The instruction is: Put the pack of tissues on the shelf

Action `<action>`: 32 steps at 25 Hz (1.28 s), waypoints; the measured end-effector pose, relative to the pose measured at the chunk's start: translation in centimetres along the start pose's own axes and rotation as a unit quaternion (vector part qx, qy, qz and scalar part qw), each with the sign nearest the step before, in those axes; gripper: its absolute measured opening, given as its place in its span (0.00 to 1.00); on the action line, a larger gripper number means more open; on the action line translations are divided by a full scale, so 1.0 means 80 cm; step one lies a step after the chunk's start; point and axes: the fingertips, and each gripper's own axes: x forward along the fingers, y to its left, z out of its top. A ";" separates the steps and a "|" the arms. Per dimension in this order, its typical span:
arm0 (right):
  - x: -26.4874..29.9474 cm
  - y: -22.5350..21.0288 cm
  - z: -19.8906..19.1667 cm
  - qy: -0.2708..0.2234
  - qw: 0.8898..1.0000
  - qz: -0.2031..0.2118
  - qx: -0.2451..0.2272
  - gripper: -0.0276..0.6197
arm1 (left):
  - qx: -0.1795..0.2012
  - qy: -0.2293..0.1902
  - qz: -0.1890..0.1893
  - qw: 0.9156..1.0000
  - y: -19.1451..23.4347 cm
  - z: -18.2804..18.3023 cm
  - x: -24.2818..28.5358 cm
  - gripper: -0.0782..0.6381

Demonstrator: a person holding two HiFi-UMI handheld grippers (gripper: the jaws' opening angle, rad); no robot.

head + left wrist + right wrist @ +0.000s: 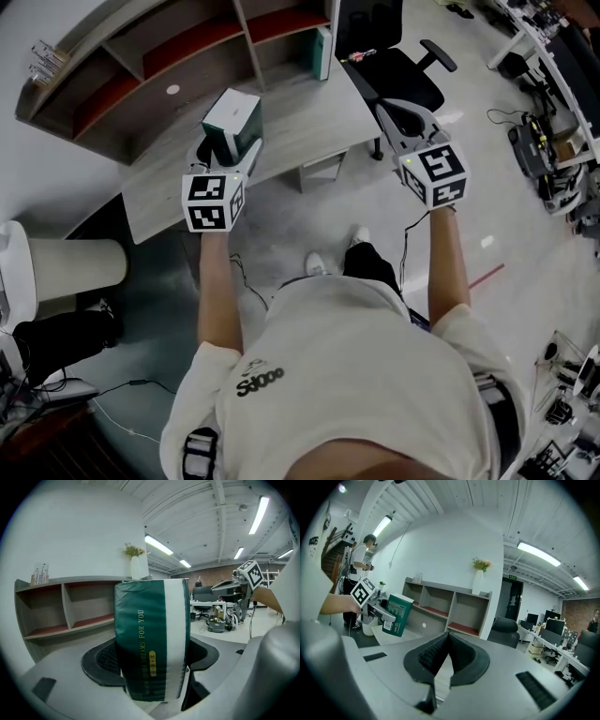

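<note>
Shelf (65, 616) at left with a vase (136, 567) on top, tissue pack (152, 639) upright at centre, long axis vertical, clamped by left gripper (228, 150), right gripper (448, 641) jaws together, empty.

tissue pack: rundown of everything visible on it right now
The pack of tissues is a soft rectangular block in glossy dark green wrap with a white band and gold print, "tender dreams for you". It stands upright, clamped between the jaws of the left gripper, held in the air over the grey desk, short of the shelf. Nothing else touches it.
</note>
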 end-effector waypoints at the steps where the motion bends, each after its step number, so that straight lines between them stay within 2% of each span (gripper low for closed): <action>1: 0.005 -0.001 -0.002 0.002 1.000 0.004 0.003 0.04 | 0.000 0.002 -0.001 1.000 0.001 -0.001 0.004 0.63; 6: 0.034 -0.026 -0.007 -0.002 1.000 0.008 0.006 0.04 | 0.009 0.005 -0.004 1.000 0.008 0.009 0.035 0.63; 11: 0.088 -0.059 -0.009 -0.001 1.000 0.009 -0.002 0.04 | 0.013 0.002 0.013 1.000 0.033 0.032 0.073 0.63; 17: 0.157 -0.129 -0.013 -0.006 1.000 -0.006 0.028 0.04 | 0.023 0.002 0.021 1.000 0.056 0.069 0.145 0.63; 23: 0.211 -0.199 -0.016 -0.018 0.998 0.011 0.054 0.04 | 0.039 0.003 0.023 0.999 0.066 0.118 0.225 0.63; 29: 0.258 -0.253 -0.022 -0.022 0.997 0.023 0.064 0.04 | 0.099 0.009 0.012 0.995 0.055 0.166 0.298 0.64; 32: 0.274 -0.270 -0.021 -0.028 0.997 0.037 0.064 0.04 | 0.126 0.027 0.016 0.992 0.054 0.179 0.330 0.64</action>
